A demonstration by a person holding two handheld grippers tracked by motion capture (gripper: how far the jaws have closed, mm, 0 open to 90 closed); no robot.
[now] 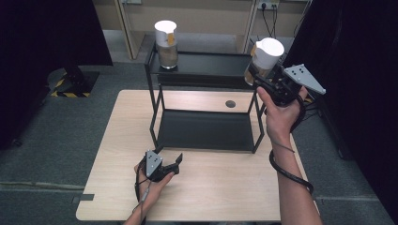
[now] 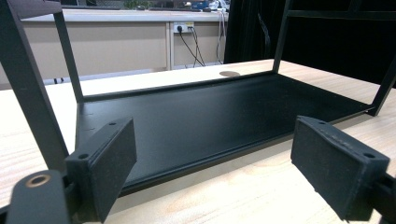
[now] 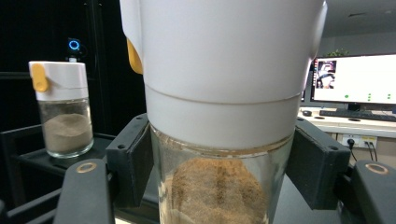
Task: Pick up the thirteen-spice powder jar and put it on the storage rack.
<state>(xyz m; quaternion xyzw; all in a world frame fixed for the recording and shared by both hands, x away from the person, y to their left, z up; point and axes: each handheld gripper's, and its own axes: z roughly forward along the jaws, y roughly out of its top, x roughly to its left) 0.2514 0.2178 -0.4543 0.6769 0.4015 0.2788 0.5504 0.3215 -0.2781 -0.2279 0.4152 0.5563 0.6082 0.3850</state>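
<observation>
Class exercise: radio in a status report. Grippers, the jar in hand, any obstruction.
Right gripper shut on white-capped glass spice jar, beside black metal shelf's top tier. Left gripper open, on wooden table. Second jar stands far left; no obstruction.

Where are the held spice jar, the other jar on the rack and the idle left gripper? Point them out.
held spice jar (image 3: 219, 186): right gripper view, glass body.
other jar (image 1: 167, 52): high view, glass body.
left gripper (image 1: 174, 164): high view, between its open jaws.
</observation>
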